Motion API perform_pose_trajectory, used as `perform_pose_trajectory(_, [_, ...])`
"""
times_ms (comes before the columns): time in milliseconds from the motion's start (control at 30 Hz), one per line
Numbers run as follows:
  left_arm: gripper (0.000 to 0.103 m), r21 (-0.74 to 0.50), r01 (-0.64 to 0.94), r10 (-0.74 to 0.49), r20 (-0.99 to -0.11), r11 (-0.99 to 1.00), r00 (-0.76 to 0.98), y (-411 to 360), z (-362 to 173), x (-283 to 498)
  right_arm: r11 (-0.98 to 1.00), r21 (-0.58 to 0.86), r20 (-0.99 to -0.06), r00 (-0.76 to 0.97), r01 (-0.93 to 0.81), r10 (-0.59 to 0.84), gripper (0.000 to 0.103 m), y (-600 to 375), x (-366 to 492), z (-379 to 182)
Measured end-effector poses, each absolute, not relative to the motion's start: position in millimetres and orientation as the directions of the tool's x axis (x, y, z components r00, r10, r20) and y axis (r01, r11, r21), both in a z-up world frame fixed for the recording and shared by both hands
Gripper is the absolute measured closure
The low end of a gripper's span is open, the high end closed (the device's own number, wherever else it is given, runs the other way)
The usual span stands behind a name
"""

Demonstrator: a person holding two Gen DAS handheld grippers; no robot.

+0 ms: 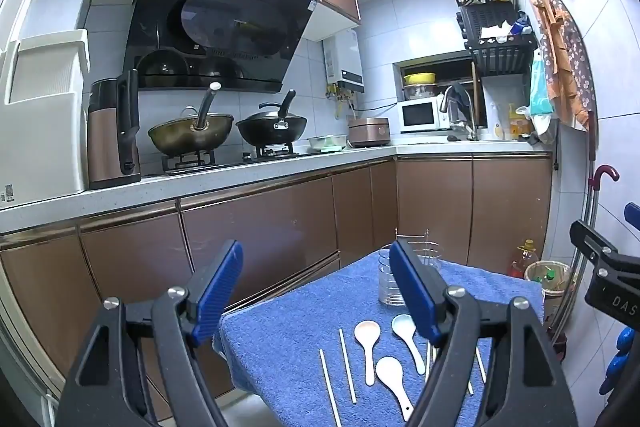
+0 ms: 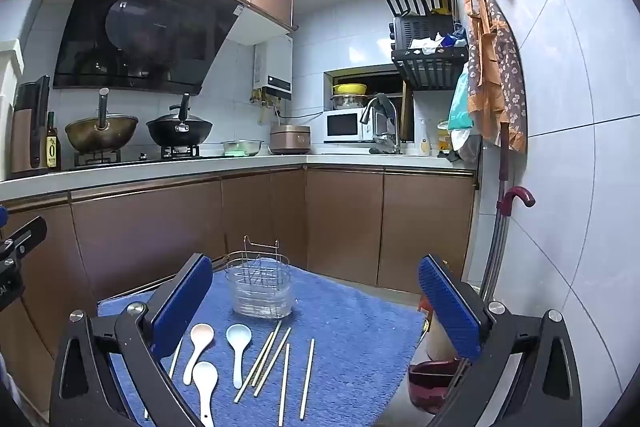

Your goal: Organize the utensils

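Utensils lie on a blue towel (image 2: 352,327) that covers the small worktop: three spoons and several chopsticks, all loose and flat. A pinkish spoon (image 2: 198,347) is on the left, a pale blue spoon (image 2: 239,347) just right of it, and a white spoon (image 2: 205,387) nearest, between their handles. Right of the spoons, two pairs of chopsticks (image 2: 266,361) fan out at a slant, with two single chopsticks (image 2: 307,373) further right, lying nearly straight. Two more sticks (image 1: 338,371) lie left of the spoons in the left wrist view. At the far end of the towel stands an upright wire utensil holder (image 2: 259,287) with a clear cup inside, apart from the utensils.

The left claw (image 1: 316,291) hangs above the near left part of the towel, jaws spread wide, gripping nothing. The right claw (image 2: 316,301) is likewise wide open and empty, raised over the spoons and chopsticks.
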State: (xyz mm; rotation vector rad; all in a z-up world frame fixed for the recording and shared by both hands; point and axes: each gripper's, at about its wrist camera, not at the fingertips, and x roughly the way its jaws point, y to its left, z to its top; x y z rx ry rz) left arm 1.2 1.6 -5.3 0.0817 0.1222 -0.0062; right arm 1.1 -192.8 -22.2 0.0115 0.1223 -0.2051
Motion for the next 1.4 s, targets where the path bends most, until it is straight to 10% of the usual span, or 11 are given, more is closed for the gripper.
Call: perform_pose_trajectory(1400, [0.029,0.015,0.061,-0.058,-0.149,0.998,0.987,4.4,-5.0,4.7,0.964,-0.059,-0.128,0.956,0.258,-0.264,0.000,-183.6,3.8,-25.0])
